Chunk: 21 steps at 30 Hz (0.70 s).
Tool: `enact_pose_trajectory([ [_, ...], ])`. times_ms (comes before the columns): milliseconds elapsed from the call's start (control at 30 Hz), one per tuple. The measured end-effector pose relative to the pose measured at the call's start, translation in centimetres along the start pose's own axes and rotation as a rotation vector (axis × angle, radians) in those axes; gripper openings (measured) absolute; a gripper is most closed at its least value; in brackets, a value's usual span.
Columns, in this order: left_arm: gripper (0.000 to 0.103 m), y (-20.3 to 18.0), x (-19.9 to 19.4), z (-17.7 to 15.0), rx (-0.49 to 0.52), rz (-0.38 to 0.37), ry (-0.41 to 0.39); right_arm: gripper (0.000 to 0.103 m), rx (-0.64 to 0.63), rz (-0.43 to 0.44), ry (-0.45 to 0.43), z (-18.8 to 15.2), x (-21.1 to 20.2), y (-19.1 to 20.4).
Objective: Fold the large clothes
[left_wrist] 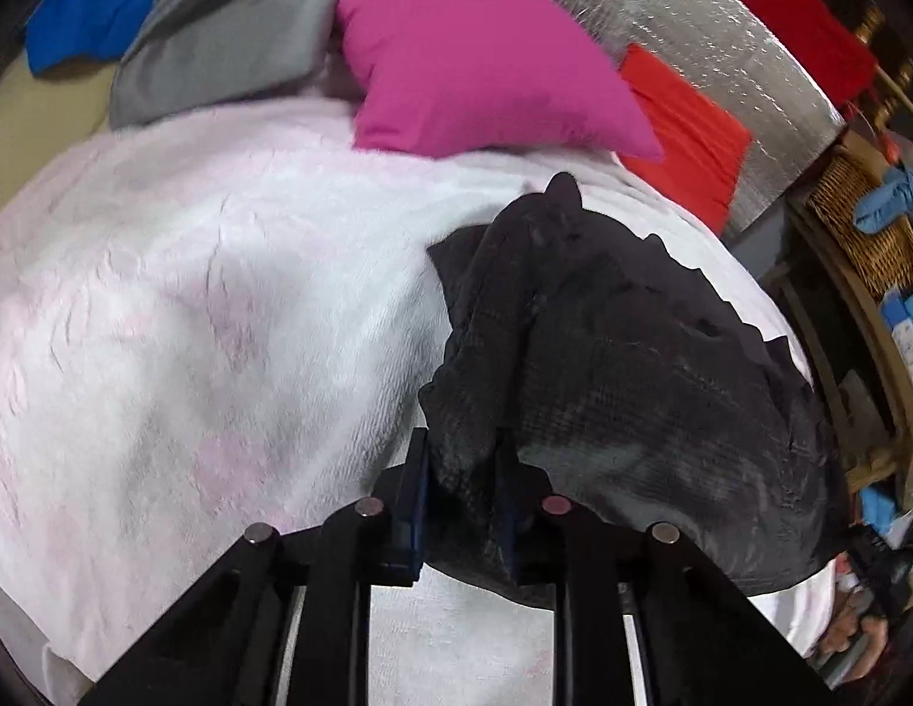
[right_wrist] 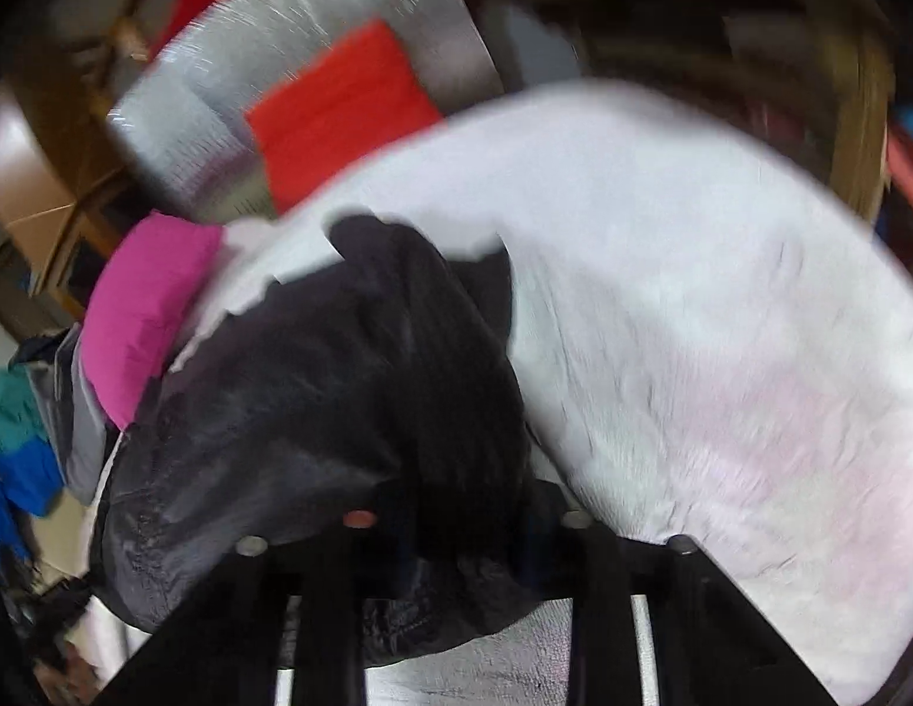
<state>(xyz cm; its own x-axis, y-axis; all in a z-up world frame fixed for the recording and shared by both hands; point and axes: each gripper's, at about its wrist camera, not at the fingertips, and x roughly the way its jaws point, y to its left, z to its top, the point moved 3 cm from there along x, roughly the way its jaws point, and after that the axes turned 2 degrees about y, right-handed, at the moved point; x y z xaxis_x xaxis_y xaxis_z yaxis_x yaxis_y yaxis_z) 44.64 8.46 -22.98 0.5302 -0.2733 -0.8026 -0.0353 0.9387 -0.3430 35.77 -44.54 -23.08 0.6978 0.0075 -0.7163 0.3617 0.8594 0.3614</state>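
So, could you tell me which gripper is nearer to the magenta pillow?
Neither clearly: both the left gripper and the right gripper are clamped on the black garment, with the magenta pillow lying well beyond each.

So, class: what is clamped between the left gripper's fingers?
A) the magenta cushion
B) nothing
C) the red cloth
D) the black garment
D: the left gripper pinches a bunched fold of the black garment, which trails over the white blanket.

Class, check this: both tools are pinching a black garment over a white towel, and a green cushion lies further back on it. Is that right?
Not quite: the cushion is pink, not green, as the left wrist view shows. The rest stands: the left tool and right tool pinch the black garment over the white towel.
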Motion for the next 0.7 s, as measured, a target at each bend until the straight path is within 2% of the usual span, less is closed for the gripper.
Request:
enact_pose_trajectory([
  [33, 0.021, 0.0, 0.4, -0.1, 0.007, 0.015, 0.013, 0.025, -0.005, -0.023, 0.002, -0.2, 0.1, 0.0],
  [100, 0.022, 0.4, 1.5, -0.4, -0.011, 0.025, 0.055, 0.026, 0.012, -0.059, 0.087, -0.8, 2.0, -0.7],
  [133, 0.024, 0.5, 2.0, -0.4, -0.015, 0.027, 0.07, 0.032, 0.037, -0.062, 0.119, -1.0, 2.8, -1.2],
  [167, 0.027, 0.6, 2.0, -0.3, -0.019, 0.03, 0.072, 0.04, 0.054, -0.058, 0.113, -0.8, 2.6, -1.4],
  [200, 0.029, 0.7, 1.8, -0.2, -0.026, 0.035, 0.068, 0.04, 0.082, -0.039, 0.103, -0.6, 2.1, -1.7],
  [233, 0.031, 0.8, 1.6, -0.2, -0.038, 0.036, 0.064, 0.046, 0.113, -0.016, 0.098, -0.5, 1.6, -2.0],
  [267, 0.033, 1.0, 1.3, -0.2, -0.05, 0.036, 0.06, 0.059, 0.141, 0.0, 0.095, -0.6, 1.3, -2.3],
  [300, 0.036, 1.0, 1.0, -0.2, -0.056, 0.042, 0.059, 0.064, 0.176, 0.017, 0.086, -0.6, 0.7, -2.7],
  [333, 0.046, 1.1, 0.5, -0.2, -0.062, 0.071, 0.054, 0.068, 0.208, 0.038, 0.062, -0.7, -0.2, -3.0],
  [367, 0.051, 1.1, 0.0, -0.3, -0.064, 0.097, 0.039, 0.068, 0.217, 0.049, 0.044, -0.6, -0.8, -3.2],
  [433, 0.054, 0.5, -1.7, -0.6, -0.037, 0.11, -0.028, 0.07, 0.225, 0.063, -0.003, -0.8, -2.6, -3.4],
  [533, 0.077, -0.3, -3.5, -1.5, -0.002, 0.108, -0.08, 0.073, 0.245, 0.077, -0.01, -1.1, -3.5, -3.4],
  [600, 0.077, 0.0, -3.8, -2.6, -0.028, 0.091, -0.058, 0.074, 0.286, 0.08, 0.009, -1.8, -3.7, -4.1],
  [700, 0.077, 0.6, -2.8, -3.9, -0.097, 0.031, 0.026, 0.074, 0.371, 0.134, 0.076, -2.5, -3.0, -5.3],
])
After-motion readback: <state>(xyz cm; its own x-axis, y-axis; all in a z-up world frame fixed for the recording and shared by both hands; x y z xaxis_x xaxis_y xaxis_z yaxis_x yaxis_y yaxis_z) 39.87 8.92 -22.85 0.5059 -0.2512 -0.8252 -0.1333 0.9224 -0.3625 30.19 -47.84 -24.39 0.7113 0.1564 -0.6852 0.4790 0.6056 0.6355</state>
